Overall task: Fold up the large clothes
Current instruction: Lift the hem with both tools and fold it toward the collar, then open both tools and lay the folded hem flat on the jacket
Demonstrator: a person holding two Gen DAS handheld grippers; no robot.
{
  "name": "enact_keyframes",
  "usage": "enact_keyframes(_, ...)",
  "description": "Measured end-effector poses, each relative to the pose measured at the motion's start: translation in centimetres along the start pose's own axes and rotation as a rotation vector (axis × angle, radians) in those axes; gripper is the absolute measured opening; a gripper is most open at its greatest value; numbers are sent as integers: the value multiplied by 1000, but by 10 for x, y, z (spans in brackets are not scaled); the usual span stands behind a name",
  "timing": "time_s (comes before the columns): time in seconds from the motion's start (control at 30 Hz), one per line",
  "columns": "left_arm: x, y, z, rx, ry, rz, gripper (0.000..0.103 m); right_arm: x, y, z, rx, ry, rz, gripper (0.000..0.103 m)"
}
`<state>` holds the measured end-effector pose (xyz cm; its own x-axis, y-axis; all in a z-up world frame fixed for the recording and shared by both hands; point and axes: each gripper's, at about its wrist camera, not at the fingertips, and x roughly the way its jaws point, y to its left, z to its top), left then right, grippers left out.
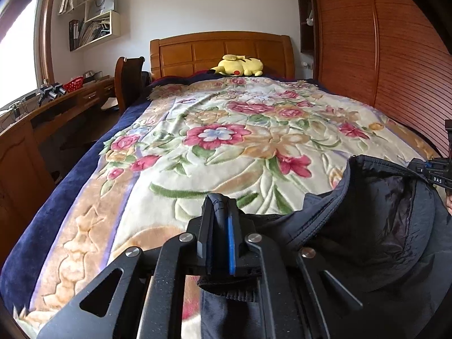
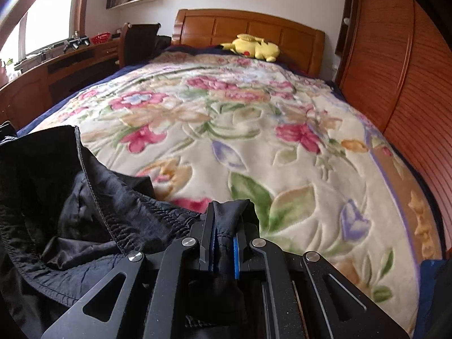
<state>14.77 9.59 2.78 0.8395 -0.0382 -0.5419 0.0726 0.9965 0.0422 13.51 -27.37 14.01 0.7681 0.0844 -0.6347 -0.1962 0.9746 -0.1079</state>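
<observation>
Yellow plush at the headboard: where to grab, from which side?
Take the yellow plush across its rounded body, coming from the foot of the bed. It lies on its side against the headboard, so only the front and top are open. Both tongs hold the dark jacket.

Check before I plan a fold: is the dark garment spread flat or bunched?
Bunched: the dark garment hangs rumpled, its lining showing.
</observation>
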Motion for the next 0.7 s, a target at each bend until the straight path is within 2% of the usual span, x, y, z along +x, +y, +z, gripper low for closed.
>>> enact_keyframes(0.07,-6,-4,-5,16,-4,-2,16,-2,-1,1,0,3,-4,19)
enact_keyframes(0.1,-9,-7,-7,23,-5,-3,24,-2,-2,4,4,-1,-14,34)
enact_keyframes(0.13,-14,-9,-9,31,-15,0,36,-6,-4,5,11,-15,-21,43)
enact_keyframes(0.17,-22,-11,-11,34,-34,0,42,-11,-5,6,20,-30,-23,59)
enact_keyframes(0.2,-27,-12,-13,34,-44,-2,45,-18,-7,8,32,-49,-27,70)
enact_keyframes(0.27,-42,-16,-16,31,-52,-19,53,-23,-8,9,33,-66,-33,71)
enact_keyframes(0.33,-55,-19,-18,28,-69,-27,77,-32,-3,9,22,-80,-25,72)
enact_keyframes(0.37,-61,-21,-19,26,-80,-32,80,-38,1,9,17,-89,-7,72)
enact_keyframes(0.53,-87,-31,-24,8,-107,-52,83,-56,33,5,-35,-97,70,72)
enact_keyframes(0.7,-95,-41,-38,3,-108,-73,84,-60,66,-3,-97,-82,120,71)
